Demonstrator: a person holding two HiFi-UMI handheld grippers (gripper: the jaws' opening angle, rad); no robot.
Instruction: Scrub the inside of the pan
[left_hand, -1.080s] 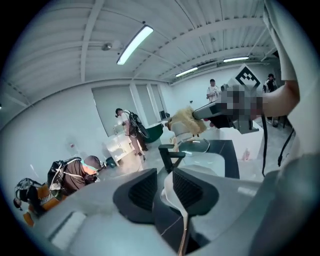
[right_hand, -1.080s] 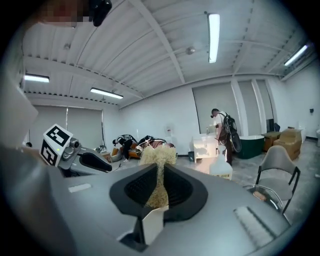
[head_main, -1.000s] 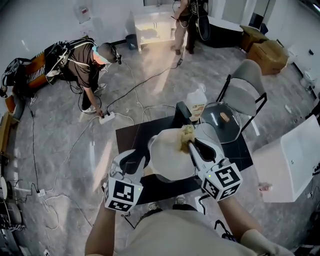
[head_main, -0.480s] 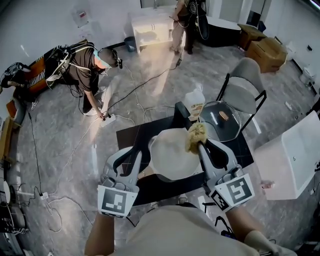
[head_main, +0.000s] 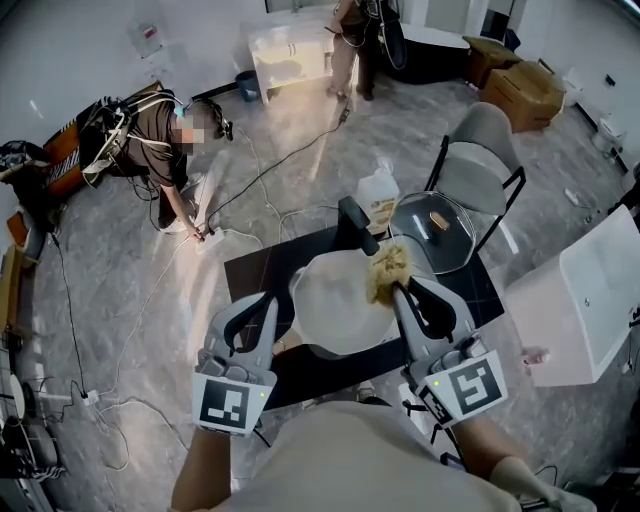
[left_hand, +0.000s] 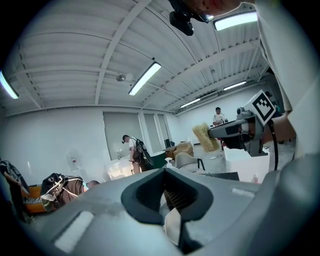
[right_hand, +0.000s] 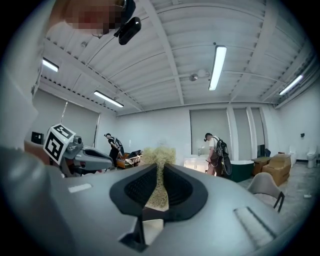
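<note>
Two grippers hover at the pan on the black tabletop: the right gripper clamps the sponge in its fingers; the left gripper has just closed its fingers on nothing. Unsteadied, we judge, the pan may skid toward the glass lid.

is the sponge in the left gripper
No, the sponge is clamped between the jaws of the right gripper in the right gripper view.

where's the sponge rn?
Head view, right of centre: the sponge is clamped in the right gripper at the right edge of the pan, with the glass lid just to its right.
</note>
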